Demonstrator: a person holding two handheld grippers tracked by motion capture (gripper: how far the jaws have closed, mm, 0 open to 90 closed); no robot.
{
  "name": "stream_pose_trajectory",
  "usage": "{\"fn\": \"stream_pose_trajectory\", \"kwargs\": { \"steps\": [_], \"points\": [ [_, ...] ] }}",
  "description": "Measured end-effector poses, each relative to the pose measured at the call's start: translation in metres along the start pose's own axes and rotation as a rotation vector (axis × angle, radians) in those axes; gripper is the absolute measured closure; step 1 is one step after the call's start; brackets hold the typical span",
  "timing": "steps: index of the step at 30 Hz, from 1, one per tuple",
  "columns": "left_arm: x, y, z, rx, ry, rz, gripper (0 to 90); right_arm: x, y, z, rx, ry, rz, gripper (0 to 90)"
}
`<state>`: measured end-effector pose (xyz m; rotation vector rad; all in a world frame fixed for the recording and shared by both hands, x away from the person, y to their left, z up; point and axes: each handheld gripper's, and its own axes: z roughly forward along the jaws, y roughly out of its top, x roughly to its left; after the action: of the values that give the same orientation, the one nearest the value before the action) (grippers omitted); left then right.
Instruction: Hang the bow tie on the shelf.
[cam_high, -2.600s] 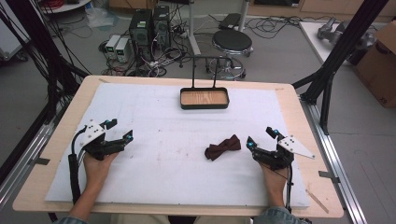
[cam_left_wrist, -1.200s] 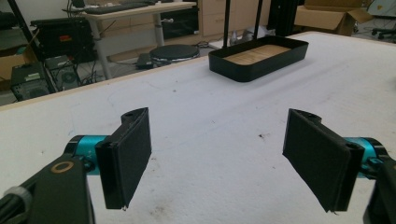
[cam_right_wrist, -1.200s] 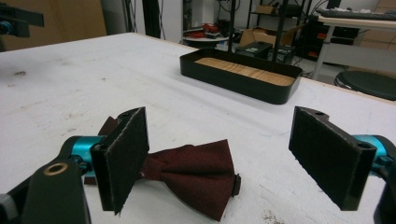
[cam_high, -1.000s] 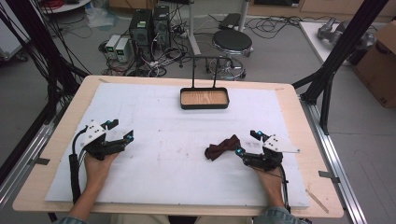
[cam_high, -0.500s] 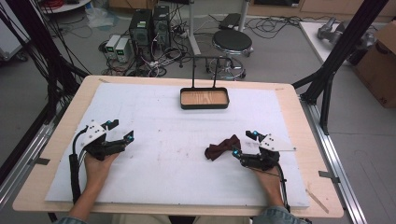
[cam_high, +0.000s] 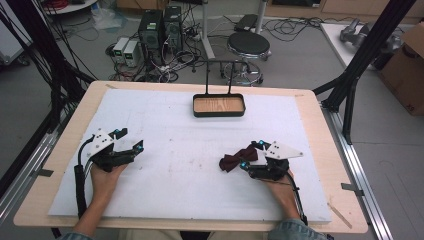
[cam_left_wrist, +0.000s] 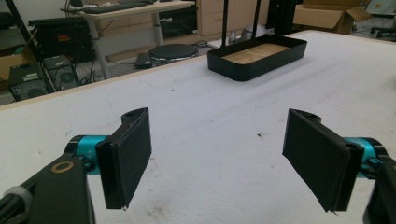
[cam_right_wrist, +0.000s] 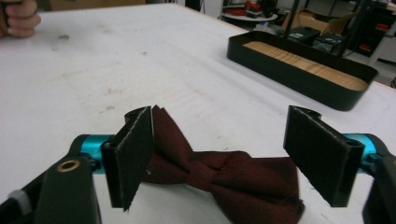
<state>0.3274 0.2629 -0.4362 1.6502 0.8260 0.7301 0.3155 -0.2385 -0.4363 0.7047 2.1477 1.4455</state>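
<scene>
White table (cam_high: 175, 190), right tool (cam_high: 250, 155) closing around dark red bow tie (cam_high: 237, 158), not yet gripping, left tool (cam_high: 130, 140) released

The bow tie (cam_high: 238, 158) lies on the table (cam_high: 200, 185), the tray (cam_high: 219, 114) behind it.

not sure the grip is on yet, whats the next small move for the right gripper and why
Probably keep closing the right gripper: its jaws have just been closing, with the dark red fabric bow tie between them, one pad at its wing, the other still apart.
</scene>
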Motion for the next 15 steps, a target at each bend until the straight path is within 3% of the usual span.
{"fn": "stream_pose_trajectory", "kwargs": {
  "steps": [4, 15],
  "points": [
    [-0.001, 0.000, 0.000, -0.001, -0.001, 0.002, 23.8, 0.006, -0.001, 0.008, 0.060, 0.004, -0.065, 28.5],
    [-0.001, 0.000, 0.000, 0.003, 0.002, 0.005, 23.9, 0.018, 0.001, 0.023, 0.182, 0.026, -0.182, 38.7]
  ]
}}
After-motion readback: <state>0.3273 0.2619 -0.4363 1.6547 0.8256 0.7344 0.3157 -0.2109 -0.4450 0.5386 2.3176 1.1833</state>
